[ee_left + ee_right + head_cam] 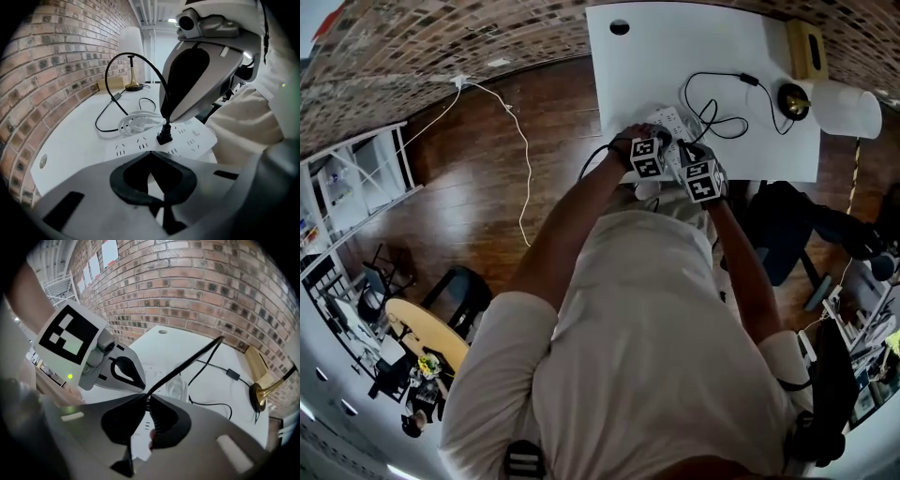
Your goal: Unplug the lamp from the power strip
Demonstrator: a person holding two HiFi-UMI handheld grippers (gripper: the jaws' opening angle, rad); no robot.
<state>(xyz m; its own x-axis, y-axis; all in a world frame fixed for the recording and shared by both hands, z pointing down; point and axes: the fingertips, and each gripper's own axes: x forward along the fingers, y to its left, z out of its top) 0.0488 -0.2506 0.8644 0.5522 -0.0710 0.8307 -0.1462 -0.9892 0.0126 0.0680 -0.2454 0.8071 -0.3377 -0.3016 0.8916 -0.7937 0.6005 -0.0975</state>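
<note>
Lamp plug (164,136) is still seated in the power strip (136,143) on the white table (712,37). My right gripper (147,399) pinches its black cord (187,364) just above the plug. My left gripper (151,157), jaws pressed together, sits at the strip's near edge. I should pin the strip down and pull straight up, never sideways on the cord.

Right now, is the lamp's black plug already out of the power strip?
No, in the left gripper view the black plug sits in the power strip, while the right gripper pinches its cord.
</note>
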